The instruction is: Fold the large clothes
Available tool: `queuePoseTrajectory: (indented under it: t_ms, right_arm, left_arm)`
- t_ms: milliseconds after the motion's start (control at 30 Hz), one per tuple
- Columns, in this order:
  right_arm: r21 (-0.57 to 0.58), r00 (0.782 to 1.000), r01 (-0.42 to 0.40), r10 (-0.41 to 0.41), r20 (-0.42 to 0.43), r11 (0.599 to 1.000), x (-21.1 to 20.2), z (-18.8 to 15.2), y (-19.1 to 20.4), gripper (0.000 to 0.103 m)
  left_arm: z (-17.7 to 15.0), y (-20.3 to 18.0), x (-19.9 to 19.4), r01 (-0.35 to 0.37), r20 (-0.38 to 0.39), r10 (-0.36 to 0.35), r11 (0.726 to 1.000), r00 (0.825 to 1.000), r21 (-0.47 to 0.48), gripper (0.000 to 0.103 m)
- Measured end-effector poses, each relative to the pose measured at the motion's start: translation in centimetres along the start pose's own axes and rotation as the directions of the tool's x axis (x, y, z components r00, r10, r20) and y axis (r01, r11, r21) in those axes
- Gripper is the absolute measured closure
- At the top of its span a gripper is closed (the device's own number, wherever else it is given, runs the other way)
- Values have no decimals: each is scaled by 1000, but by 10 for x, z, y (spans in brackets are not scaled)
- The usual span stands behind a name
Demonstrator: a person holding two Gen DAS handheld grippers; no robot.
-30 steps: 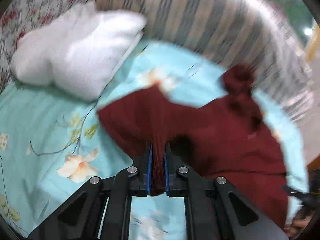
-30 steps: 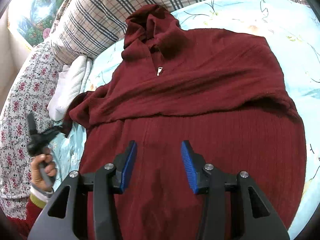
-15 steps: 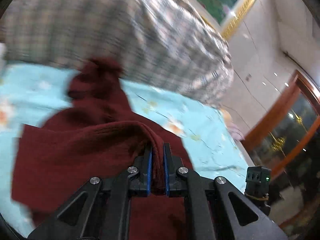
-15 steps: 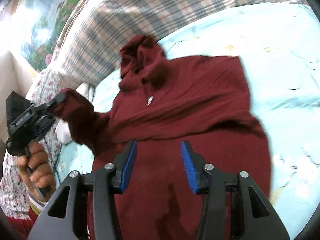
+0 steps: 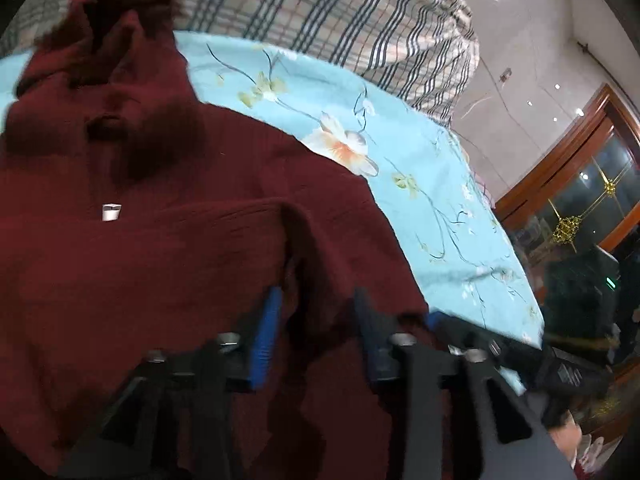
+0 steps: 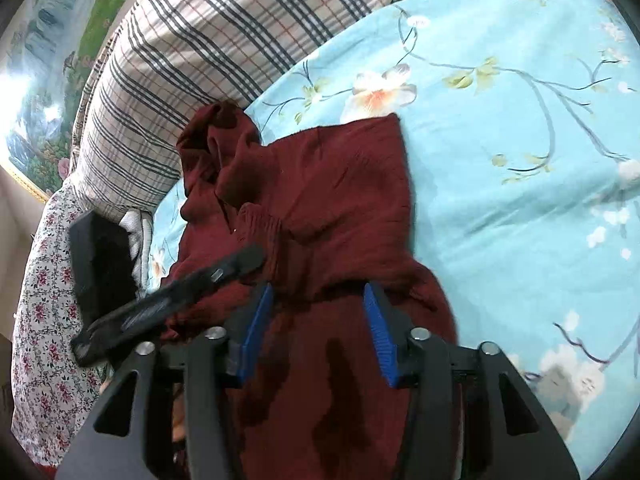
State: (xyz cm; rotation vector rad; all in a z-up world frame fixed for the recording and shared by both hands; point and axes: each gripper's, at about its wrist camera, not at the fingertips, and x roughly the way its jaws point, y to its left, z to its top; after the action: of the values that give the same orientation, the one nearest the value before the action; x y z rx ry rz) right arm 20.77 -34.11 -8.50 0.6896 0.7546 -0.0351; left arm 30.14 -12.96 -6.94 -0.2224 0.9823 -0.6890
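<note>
Lying on a bed, a dark red hooded sweater (image 6: 332,200) spreads over a light blue floral sheet (image 6: 520,168), its hood (image 6: 216,140) pointing toward a plaid pillow (image 6: 192,52) at the head of the bed. A sleeve (image 6: 260,220) is folded across the chest, its ribbed cuff resting near the collar. In the left wrist view a small white zipper pull (image 5: 111,212) shows below the collar of the sweater (image 5: 160,260). The left gripper (image 5: 316,336) hovers over the folded sleeve with its blue-padded fingers (image 5: 266,332) spread apart, grasping nothing; the view is blurred. The right gripper (image 6: 318,332) hangs over the lower body of the sweater, its fingers (image 6: 380,340) also released and wide apart, with red cloth visible between them but not pinched. The left gripper (image 6: 176,300) shows in the right wrist view as a black tool crossing the sweater's left edge. Beyond it lie a white cloth (image 6: 138,232) and a flowered cover (image 6: 44,300). A painting (image 6: 48,60) hangs behind the pillow.
</note>
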Motion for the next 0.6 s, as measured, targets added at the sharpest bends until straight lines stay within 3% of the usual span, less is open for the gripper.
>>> queuePoseTrajectory:
  t_ms: [100, 233, 333, 433, 533, 567, 600]
  right_arm:
    - [-17, 1000, -4, 4, -12, 1000, 14, 6, 5, 41]
    - [-77, 999, 46, -46, -8, 996, 27, 15, 12, 41]
    - [-114, 996, 86, -85, 13, 990, 33, 27, 14, 41]
    - [-116, 990, 139, -138, 24, 983, 42, 41, 10, 41]
    - [-120, 990, 136, -140, -29, 983, 61, 49, 9, 41]
    - [-123, 990, 125, -133, -53, 984, 68, 49, 10, 46]
    - [-139, 989, 123, -133, -64, 983, 71, 48, 14, 60]
  left_arm:
    - [-16, 7, -36, -15, 30, 15, 1000, 999, 9, 48]
    - [-43, 40, -92, -141, 95, 143, 990, 985, -22, 48]
    - [-67, 78, -129, -316, 136, 324, 945, 936, -82, 48]
    - [-88, 119, -152, -470, 130, 491, 867, 861, -163, 48]
    - [-100, 154, -159, -527, 90, 557, 818, 826, -228, 49]
    - [-102, 161, -159, -533, 81, 565, 811, 821, -241, 49]
    - [-104, 172, -157, -536, 68, 570, 802, 819, -261, 49]
